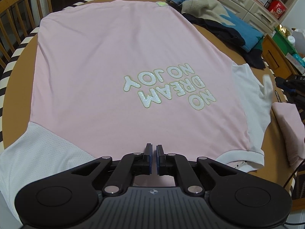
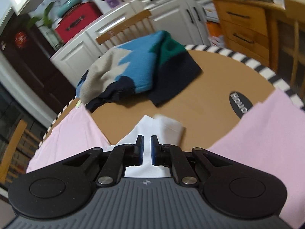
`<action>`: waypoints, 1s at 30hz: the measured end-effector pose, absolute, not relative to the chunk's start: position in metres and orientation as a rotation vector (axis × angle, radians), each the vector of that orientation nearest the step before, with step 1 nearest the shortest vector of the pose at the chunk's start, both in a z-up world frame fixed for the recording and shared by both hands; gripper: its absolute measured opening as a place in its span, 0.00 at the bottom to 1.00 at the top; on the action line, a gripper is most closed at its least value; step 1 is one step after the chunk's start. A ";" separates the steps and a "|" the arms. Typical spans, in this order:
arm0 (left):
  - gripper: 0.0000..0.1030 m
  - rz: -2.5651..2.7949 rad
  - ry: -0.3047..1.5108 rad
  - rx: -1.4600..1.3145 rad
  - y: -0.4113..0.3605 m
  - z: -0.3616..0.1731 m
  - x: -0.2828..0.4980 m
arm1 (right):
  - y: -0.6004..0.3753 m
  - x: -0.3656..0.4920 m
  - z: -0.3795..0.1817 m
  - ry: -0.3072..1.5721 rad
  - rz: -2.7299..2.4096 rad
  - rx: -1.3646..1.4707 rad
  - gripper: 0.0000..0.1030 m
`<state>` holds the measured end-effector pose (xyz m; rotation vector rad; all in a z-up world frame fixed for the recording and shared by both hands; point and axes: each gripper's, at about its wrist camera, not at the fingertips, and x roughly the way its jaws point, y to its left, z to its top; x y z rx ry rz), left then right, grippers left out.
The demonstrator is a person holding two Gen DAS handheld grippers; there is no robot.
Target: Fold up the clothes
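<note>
A pink T-shirt (image 1: 114, 57) with white sleeves lies flat on the round brown table (image 1: 19, 72), its print "NO DREAM NO JOY" upside down to me. My left gripper (image 1: 154, 148) hovers over the shirt's near edge by the collar. Its pads are almost together and I see no cloth between them. The shirt's right white sleeve (image 1: 253, 95) is pulled up into a peak at its tip. In the right wrist view that sleeve (image 2: 162, 126) runs up between the pads of my right gripper (image 2: 146, 139), which is shut on it.
A heap of blue, beige, green and navy clothes (image 2: 137, 70) lies at the table's far right. A folded pink cloth (image 2: 266, 143) sits by the right edge, partly over a black oval logo (image 2: 240, 103). Wooden chairs (image 1: 19, 9) and cabinets (image 1: 257, 5) ring the striped table edge.
</note>
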<state>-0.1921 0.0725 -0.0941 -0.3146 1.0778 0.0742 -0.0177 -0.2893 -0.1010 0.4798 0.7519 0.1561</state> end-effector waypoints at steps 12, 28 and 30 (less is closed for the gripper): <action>0.18 0.055 1.069 -0.320 0.069 -0.095 -0.195 | -0.314 -0.017 -0.116 0.855 0.044 0.685 0.27; 0.18 0.014 1.086 -0.295 0.083 -0.098 -0.199 | -0.347 0.032 -0.133 0.986 -0.155 0.679 0.43; 0.18 0.013 1.089 -0.299 0.083 -0.098 -0.198 | -0.347 0.036 -0.138 1.017 -0.137 0.672 0.42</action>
